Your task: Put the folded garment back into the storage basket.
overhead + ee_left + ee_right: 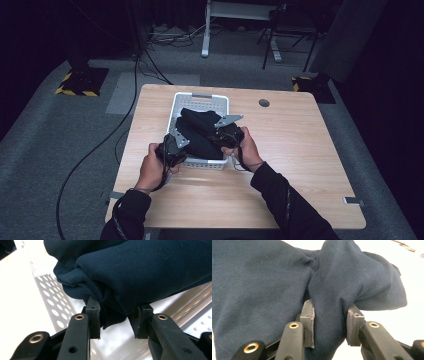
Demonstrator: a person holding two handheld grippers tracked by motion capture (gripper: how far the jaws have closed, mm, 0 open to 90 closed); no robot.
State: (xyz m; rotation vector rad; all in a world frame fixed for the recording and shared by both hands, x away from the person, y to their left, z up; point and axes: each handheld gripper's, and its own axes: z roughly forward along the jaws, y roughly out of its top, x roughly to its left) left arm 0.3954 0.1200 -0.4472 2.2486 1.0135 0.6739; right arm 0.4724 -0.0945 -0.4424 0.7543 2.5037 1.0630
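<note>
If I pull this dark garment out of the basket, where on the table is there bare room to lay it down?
Bare wood lies right of the white basket, out to the table edge, and along the near edge below both hands. The strip left of the basket is narrower. It is crowded at the basket's near rim, where both grippers grip the dark garment.

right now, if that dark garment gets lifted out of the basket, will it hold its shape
Probably not. The dark garment bunches into soft folds between the right gripper pads, so it looks floppy. It likely sags below the left gripper too, and could drag on the basket rim.
</note>
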